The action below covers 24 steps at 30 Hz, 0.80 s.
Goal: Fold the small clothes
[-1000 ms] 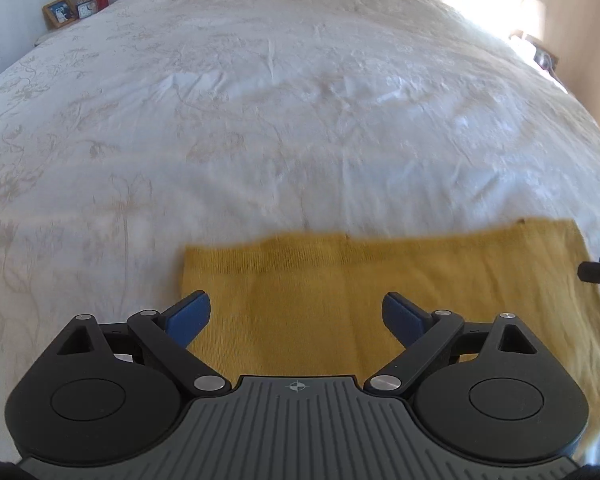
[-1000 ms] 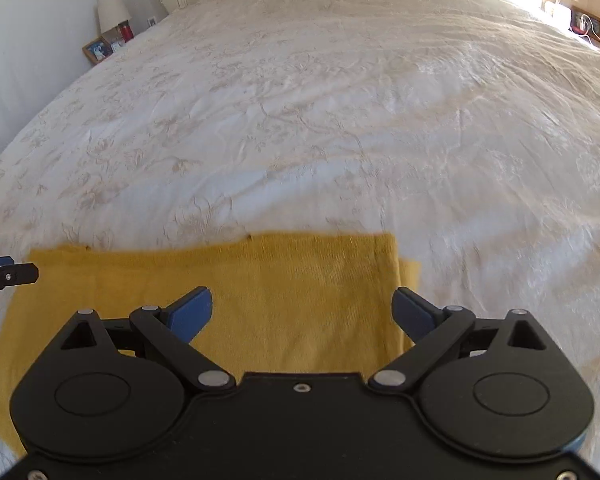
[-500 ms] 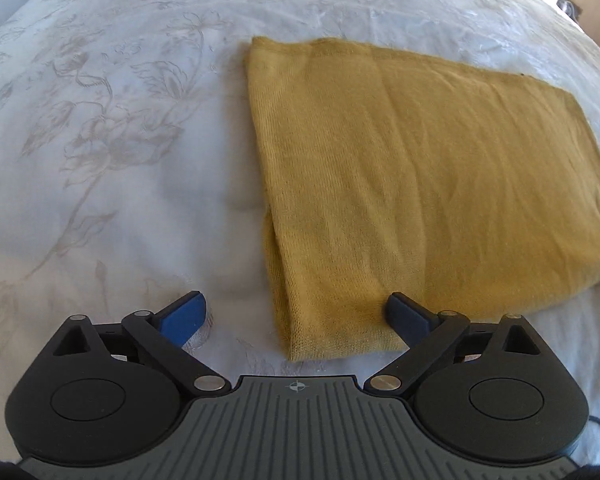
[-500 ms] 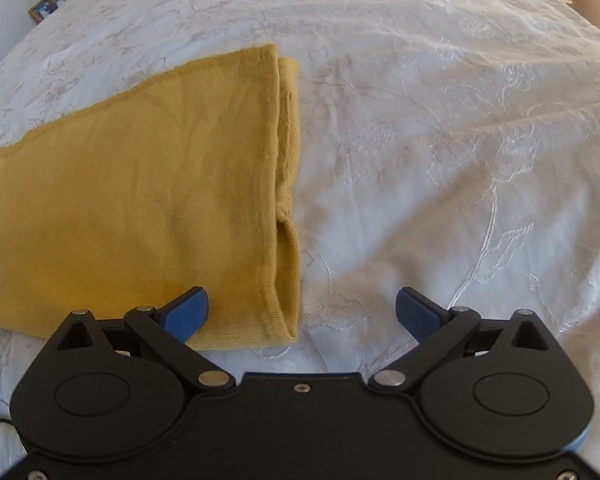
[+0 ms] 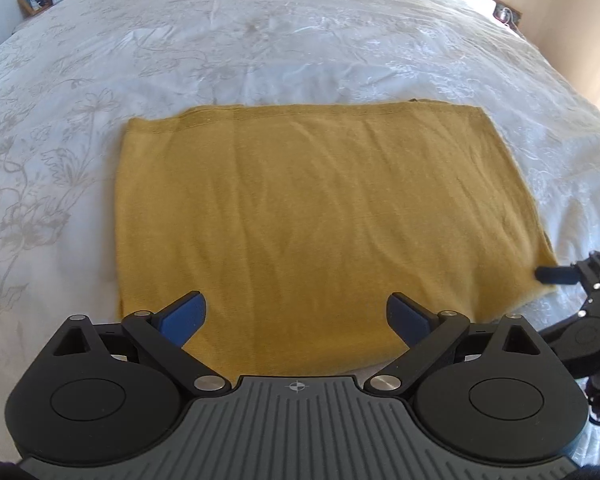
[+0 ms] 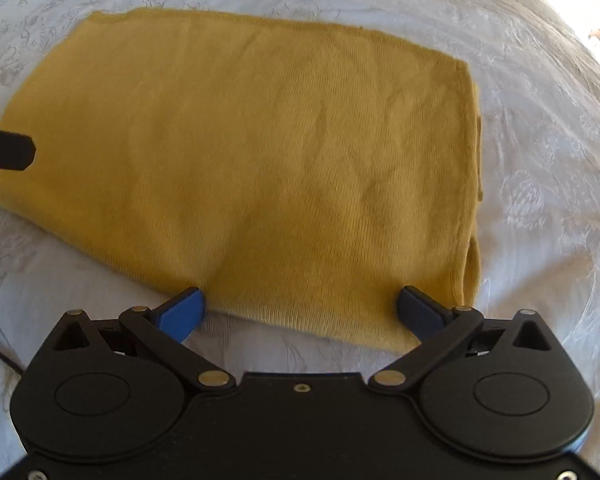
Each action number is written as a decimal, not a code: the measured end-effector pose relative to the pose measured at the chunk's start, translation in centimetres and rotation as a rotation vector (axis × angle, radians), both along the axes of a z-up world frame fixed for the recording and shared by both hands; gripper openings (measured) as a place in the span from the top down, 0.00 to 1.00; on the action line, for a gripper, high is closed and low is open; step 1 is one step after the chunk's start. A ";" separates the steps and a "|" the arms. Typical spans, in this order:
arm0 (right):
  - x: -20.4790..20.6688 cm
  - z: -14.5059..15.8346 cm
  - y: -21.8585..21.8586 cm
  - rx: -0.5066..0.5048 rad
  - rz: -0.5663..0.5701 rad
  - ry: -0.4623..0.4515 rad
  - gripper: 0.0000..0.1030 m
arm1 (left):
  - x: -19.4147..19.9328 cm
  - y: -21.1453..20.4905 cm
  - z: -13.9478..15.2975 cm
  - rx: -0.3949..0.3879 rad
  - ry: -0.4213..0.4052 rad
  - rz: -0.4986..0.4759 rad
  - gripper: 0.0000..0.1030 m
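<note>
A mustard-yellow knitted garment [image 5: 320,216] lies folded into a flat rectangle on the white bed. My left gripper [image 5: 296,314] hovers open over its near edge, with nothing between the blue fingertips. In the right wrist view the same garment [image 6: 260,152] fills the middle, its layered fold edge on the right side. My right gripper [image 6: 300,312] is open at the garment's near right corner, holding nothing. The right gripper [image 5: 580,280] also shows at the right edge of the left wrist view, and a left fingertip [image 6: 4,148] shows at the left edge of the right wrist view.
The bed is covered by a white floral-embroidered bedspread [image 5: 260,48] stretching away on all sides. A nightstand with a picture frame [image 5: 34,0] and a lamp stands at the far left. A thin black cable [image 6: 0,356] lies by the right gripper.
Both grippers swung from the garment's side edges back toward its near long edge. The garment lies flat as before; both grippers stayed open.
</note>
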State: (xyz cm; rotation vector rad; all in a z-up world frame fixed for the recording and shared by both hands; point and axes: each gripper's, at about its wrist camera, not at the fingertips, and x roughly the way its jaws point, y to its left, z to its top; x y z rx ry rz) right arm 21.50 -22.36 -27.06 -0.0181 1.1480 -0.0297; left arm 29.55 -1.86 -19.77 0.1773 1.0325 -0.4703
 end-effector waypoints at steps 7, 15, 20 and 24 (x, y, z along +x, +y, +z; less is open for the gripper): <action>-2.5 2.0 -4.2 0.167 -0.099 -0.082 0.01 | -0.3 -3.0 -2.2 0.001 0.054 0.016 0.04; -1.6 3.0 -11.9 0.405 -0.294 -0.167 0.01 | -0.6 -4.0 -5.0 0.082 0.121 0.010 0.00; 1.0 1.0 -14.9 0.548 -0.313 -0.124 0.01 | -0.4 -4.0 -5.2 0.087 0.133 0.020 0.00; 3.2 -1.0 -15.8 0.622 -0.278 -0.086 0.01 | -0.5 -4.4 -5.3 0.108 0.128 0.031 0.00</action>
